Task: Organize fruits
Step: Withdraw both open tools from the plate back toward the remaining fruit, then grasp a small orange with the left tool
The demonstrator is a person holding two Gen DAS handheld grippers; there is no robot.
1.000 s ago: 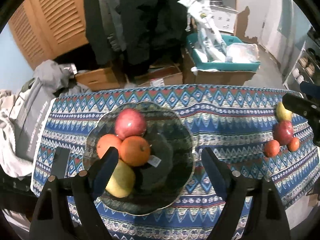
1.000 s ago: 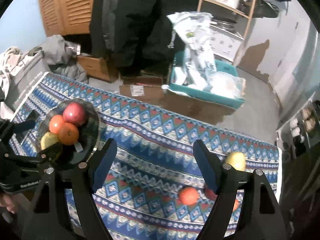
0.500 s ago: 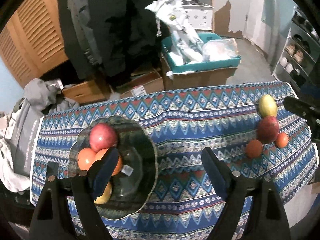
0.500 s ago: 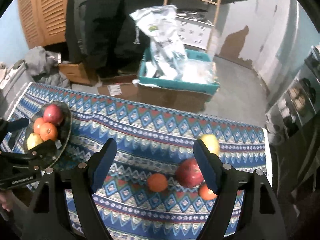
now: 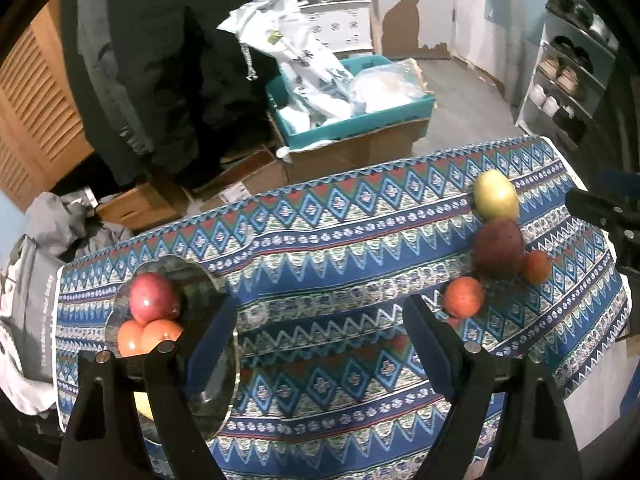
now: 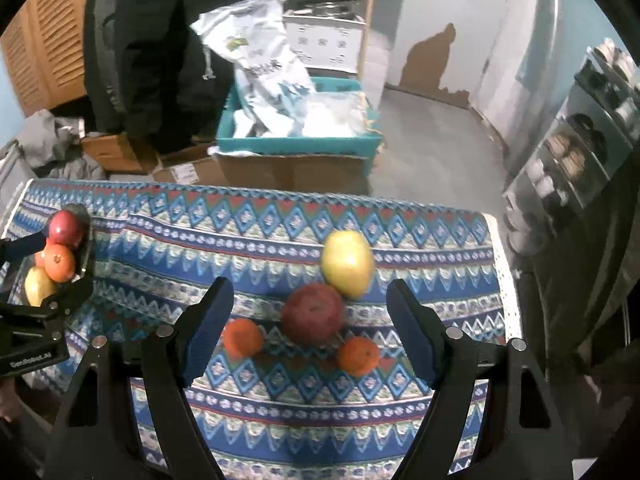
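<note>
A glass bowl (image 5: 208, 376) at the table's left end holds a red apple (image 5: 154, 298), two oranges (image 5: 160, 334) and a yellow fruit. The bowl (image 6: 86, 256) also appears at the left edge of the right wrist view. Loose on the patterned cloth at the right lie a yellow fruit (image 6: 347, 267), a dark red apple (image 6: 313, 312) and two oranges (image 6: 242, 337) (image 6: 358, 355). My right gripper (image 6: 310, 322) hangs open above this group, with the red apple framed between its fingers. My left gripper (image 5: 320, 334) stands open over the cloth between bowl and loose fruit, with nothing in it.
The table's far edge drops to a floor crowded with cardboard boxes (image 5: 352, 148), a teal crate (image 6: 296, 146) of white bags and a grey heap of clothes (image 5: 68, 216). Dark coats hang behind. Shelves (image 6: 580, 152) stand at the right.
Both grippers have slid to the right along the table. The bowl has drifted to the left in both views, and the loose fruit has come between the right gripper's fingers.
</note>
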